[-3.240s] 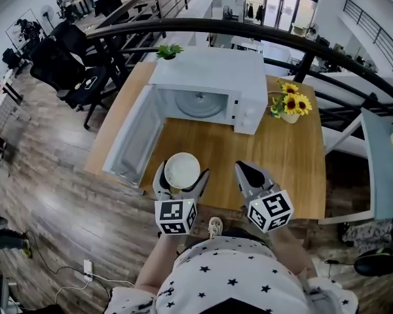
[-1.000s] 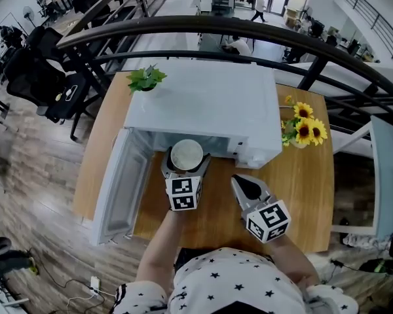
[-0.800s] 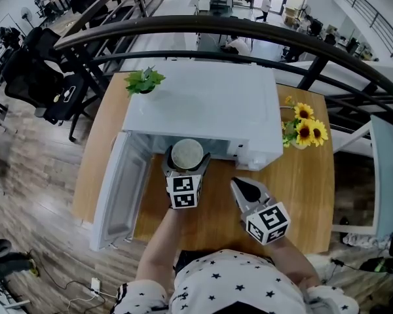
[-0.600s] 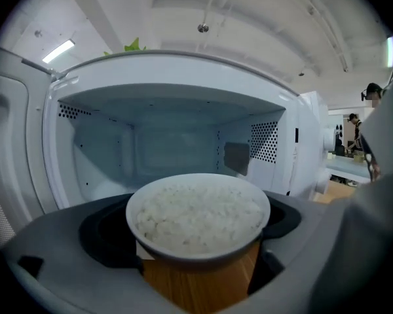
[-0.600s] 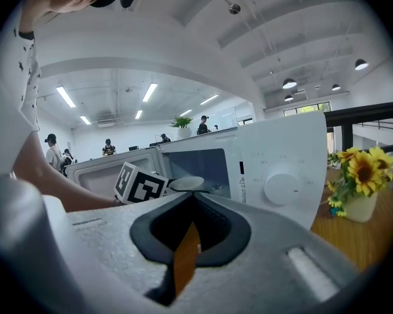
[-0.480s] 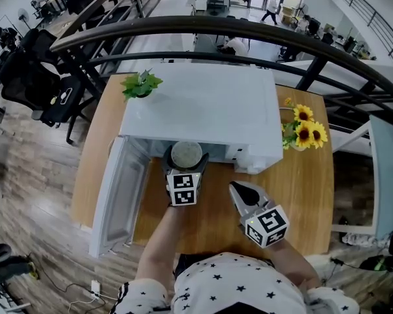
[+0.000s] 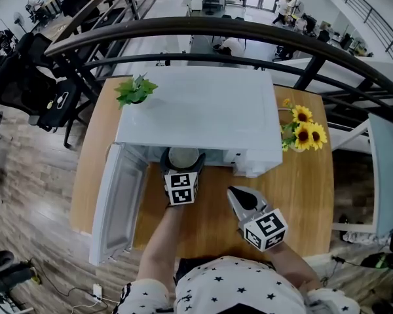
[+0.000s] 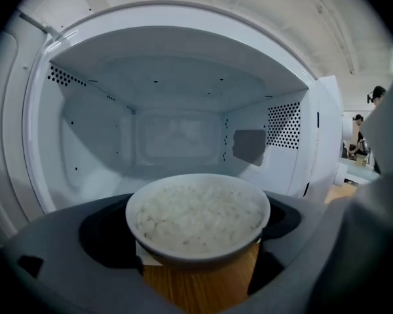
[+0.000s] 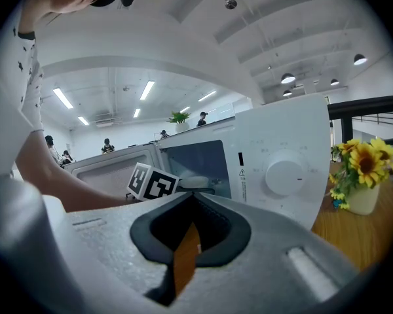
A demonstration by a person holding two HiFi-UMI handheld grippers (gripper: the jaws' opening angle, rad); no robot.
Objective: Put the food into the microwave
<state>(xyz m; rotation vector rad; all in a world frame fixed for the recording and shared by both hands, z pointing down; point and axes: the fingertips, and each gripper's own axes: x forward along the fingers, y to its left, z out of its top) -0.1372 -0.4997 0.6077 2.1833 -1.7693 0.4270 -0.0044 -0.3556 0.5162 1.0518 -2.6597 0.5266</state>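
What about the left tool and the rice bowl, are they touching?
Touching. The left gripper view shows the rice bowl wedged between the left tool's jaws, both pressed against its sides.

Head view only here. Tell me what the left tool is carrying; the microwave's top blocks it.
Observer: The left tool is shut on a white bowl filled with white rice.
Operator: Report what lies ahead of it.
Observer: The microwave cavity opens straight ahead; wooden table shows under the bowl.
Operator: Now the right tool.
Observer: The right tool has its jaws together, nothing between them, and faces the microwave's dial.
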